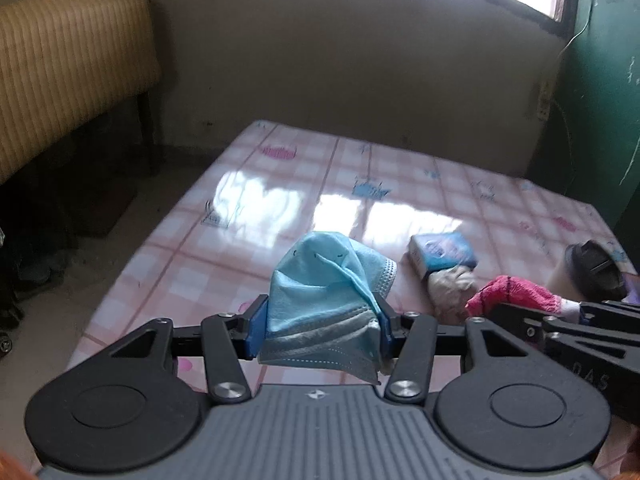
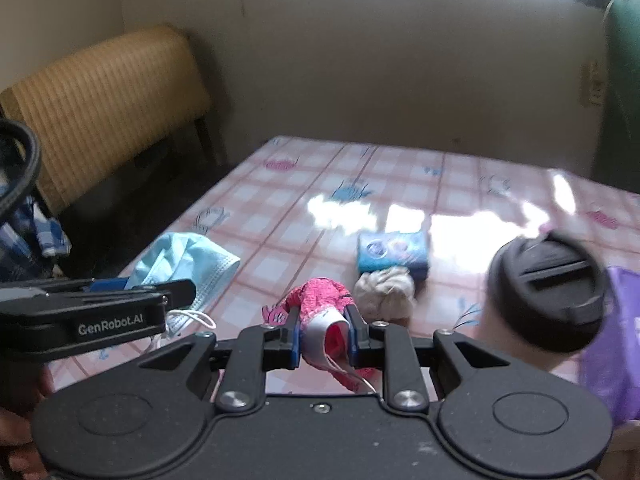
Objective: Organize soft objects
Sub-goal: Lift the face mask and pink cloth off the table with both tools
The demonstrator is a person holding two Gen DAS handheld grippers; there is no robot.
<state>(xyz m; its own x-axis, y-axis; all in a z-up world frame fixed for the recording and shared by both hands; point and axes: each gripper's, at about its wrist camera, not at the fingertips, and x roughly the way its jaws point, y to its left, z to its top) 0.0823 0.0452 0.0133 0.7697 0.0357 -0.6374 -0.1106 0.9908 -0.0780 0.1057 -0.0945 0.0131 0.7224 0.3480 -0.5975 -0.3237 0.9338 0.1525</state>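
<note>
The left gripper [image 1: 322, 322] was pinching a bunched-up blue face mask [image 1: 326, 300] between its jaws. The mask stuck up above the blue pads and hung a little below them, clear of the worktop [image 1: 280, 184]. It was likely gripped in a bunch so the soft cloth would not slip out.

The right gripper [image 2: 322, 344] had its jaws pressed in on a pink cloth [image 2: 320, 308] with a white strip along it. The right wrist view showed thin white loops hanging under the pads. Most of the pink cloth poked out in front of the jaws and looked raised off the checked cover.

The two grippers were side by side, each holding one soft thing. That way the person could probably carry both away at once.

A crumpled beige cloth [image 2: 384, 290] lay on the worktop, touching a small blue packet [image 2: 394, 256] just behind it. To the right stood a cup with a black lid [image 2: 546, 288], and beside that was a purple bag [image 2: 616, 344]. The beige cloth seemed to be the soft thing not yet picked up.

A striped tan bench back [image 1: 72, 60] stood off to the left by the wall. Where the soft things were meant to go could not be seen.
</note>
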